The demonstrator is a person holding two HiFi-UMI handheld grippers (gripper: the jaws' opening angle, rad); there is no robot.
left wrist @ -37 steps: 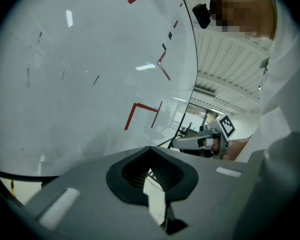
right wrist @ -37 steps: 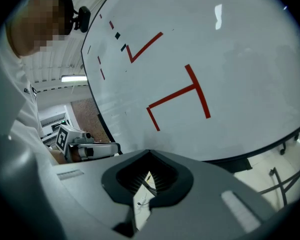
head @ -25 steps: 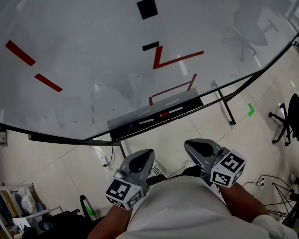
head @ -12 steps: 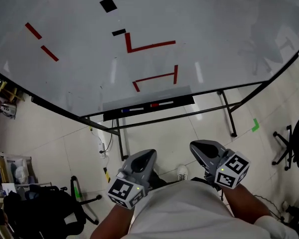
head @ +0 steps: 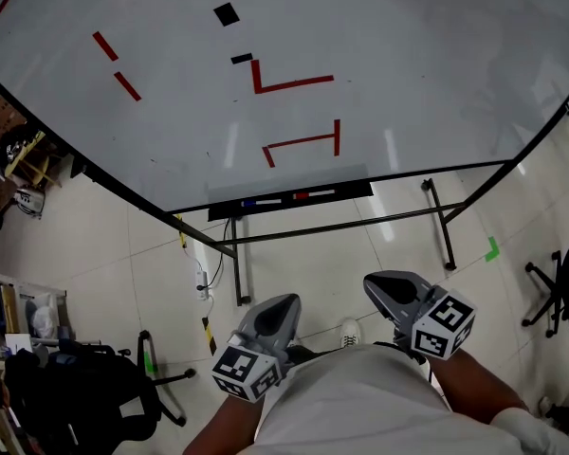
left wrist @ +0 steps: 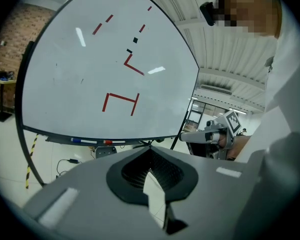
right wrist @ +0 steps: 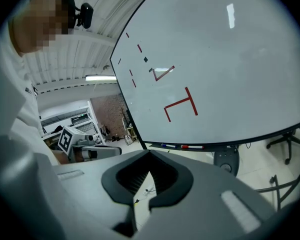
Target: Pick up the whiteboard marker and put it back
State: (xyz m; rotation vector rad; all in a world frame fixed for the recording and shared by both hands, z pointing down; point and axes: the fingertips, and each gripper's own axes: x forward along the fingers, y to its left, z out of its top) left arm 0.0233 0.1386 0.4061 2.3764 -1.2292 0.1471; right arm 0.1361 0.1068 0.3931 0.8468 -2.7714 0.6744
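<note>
Two whiteboard markers lie in the black tray (head: 356, 190) under the whiteboard (head: 408, 74): a blue-capped one (head: 251, 202) and a red-capped one (head: 303, 195). The left gripper view shows the blue-capped marker (left wrist: 83, 140) and the red-capped marker (left wrist: 109, 142) too, and the right gripper view has the same blue-capped marker (right wrist: 165, 145) and red-capped marker (right wrist: 187, 147). My left gripper (head: 283, 303) and right gripper (head: 379, 281) are held close to my body, well short of the tray. Both are shut with nothing in them, jaw tips meeting in the left gripper (left wrist: 150, 151) and the right gripper (right wrist: 149, 154).
The whiteboard carries red marker lines (head: 299, 142) and black squares (head: 226, 13). Its metal stand legs (head: 436, 224) reach over the tiled floor. A black bag and a stand (head: 85, 396) sit at the lower left, an office chair (head: 564, 292) at the right, shelving (head: 9, 311) at the left.
The head view has swung: the whiteboard and its tray sit higher and further off, with more floor showing. Both grippers stay shut by my body.
</note>
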